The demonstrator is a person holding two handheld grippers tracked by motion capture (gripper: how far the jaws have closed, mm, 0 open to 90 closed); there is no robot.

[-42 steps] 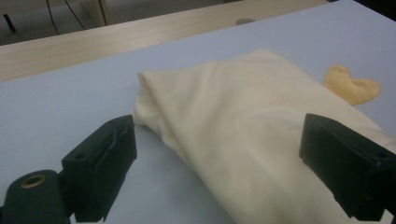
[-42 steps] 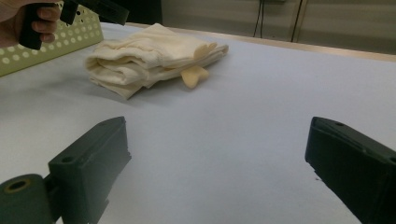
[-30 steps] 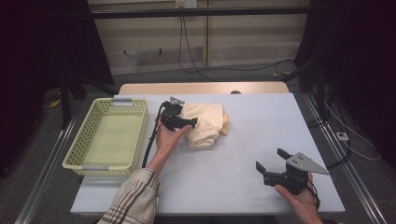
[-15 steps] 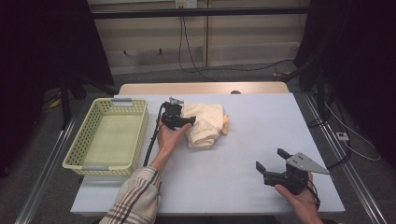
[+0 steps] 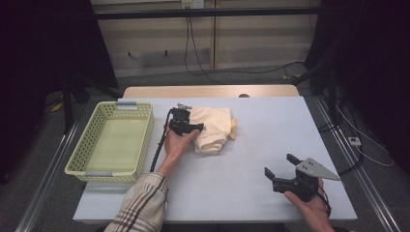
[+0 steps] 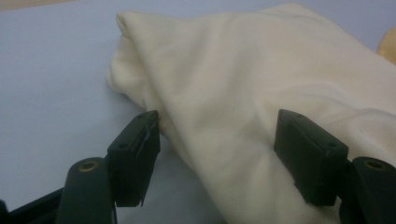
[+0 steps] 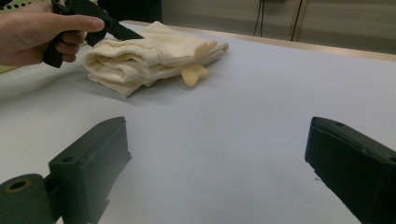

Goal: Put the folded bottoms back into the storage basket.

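A folded cream cloth (image 5: 212, 128) lies on the pale table (image 5: 270, 121) just right of the basket. My left gripper (image 5: 196, 124) comes at the cloth's left side. In the left gripper view, a thick fold of the cloth (image 6: 224, 88) fills the gap of my left gripper (image 6: 217, 116). Its jaws have just been closing and both pads now touch the fabric. My right gripper (image 5: 279, 164) rests near the front right of the table, open, with bare table between its jaws. In the right gripper view, past my right gripper (image 7: 219, 123), the cloth (image 7: 149, 51) and the left gripper (image 7: 116, 28) lie farther off.
A yellow-green mesh basket (image 5: 145, 137) stands at the table's left, nothing visible inside. A small yellow piece (image 5: 233, 126) pokes out from the cloth's right edge. A black cable (image 5: 159, 145) trails from the left gripper beside the basket. Open tabletop lies between cloth and right gripper.
The left gripper has shifted slightly onto the cloth's left side. The right hand and its gripper have stayed put.
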